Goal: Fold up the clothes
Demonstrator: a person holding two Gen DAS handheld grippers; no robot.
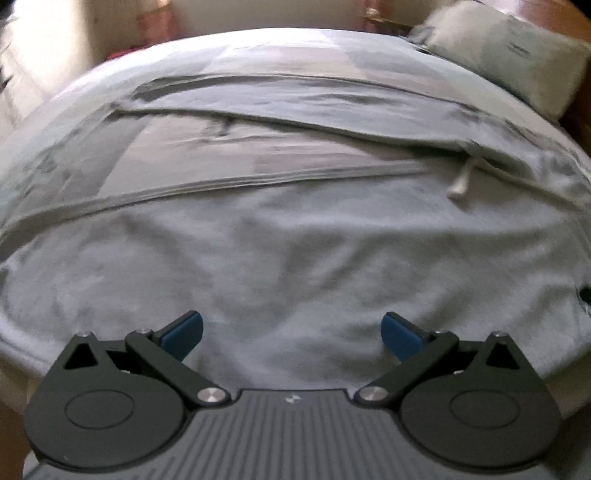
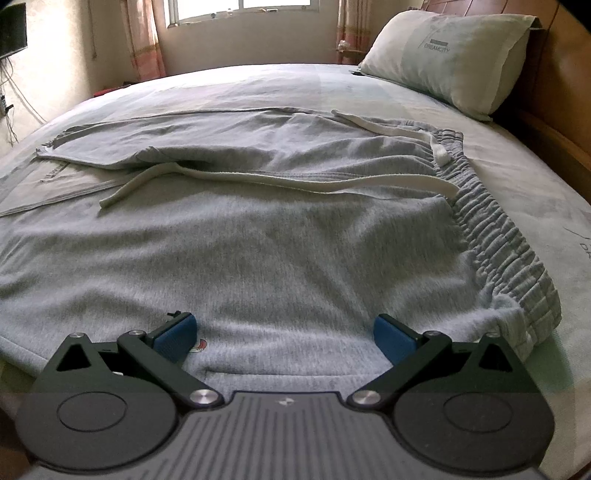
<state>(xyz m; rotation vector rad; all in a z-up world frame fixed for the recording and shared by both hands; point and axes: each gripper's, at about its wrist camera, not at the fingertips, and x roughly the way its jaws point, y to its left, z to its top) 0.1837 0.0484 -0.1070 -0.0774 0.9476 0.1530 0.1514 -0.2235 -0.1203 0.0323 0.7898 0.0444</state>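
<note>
- Grey sweatpants (image 2: 280, 236) lie spread flat on the bed (image 2: 535, 192), occupying most of the mattress in front of both cameras.
- In the right wrist view the elastic waistband (image 2: 491, 229) runs along the right side of the garment, gathered in ribs, its near corner rumpled close to the bed edge.
- A pale drawstring (image 2: 258, 179) trails from the waistband across the fabric toward the left; its free end rests on the cloth. A second short length with a flat tip (image 2: 441, 153) lies over the waistband's far end.
- The far leg (image 2: 155, 144) is laid across the sheet toward the left, its cuff near the left side of the bed.
- The right tongs (image 2: 284, 338) are spread wide, blue pads (image 2: 393, 338) well apart, nothing between them; they sit low over the near edge of the sweatpants. Contact with the cloth cannot be confirmed.
- A small red-and-white mark (image 2: 199, 345) shows on the fabric just beside the left pad.
- The left tongs (image 1: 291, 334) are likewise spread, empty, positioned above the near part of the sweatpants (image 1: 295, 251). This view is motion-blurred.
- In the left wrist view a seam (image 1: 207, 186) crosses the frame, and the drawstring tip (image 1: 458, 186) lies at right.
- A pillow (image 2: 450, 59) printed "DREAMCITY" rests at the head of the bed, far right, apart from the garment.
- A window (image 2: 240, 9) with curtains (image 2: 144, 40) stands beyond the bed.
</note>
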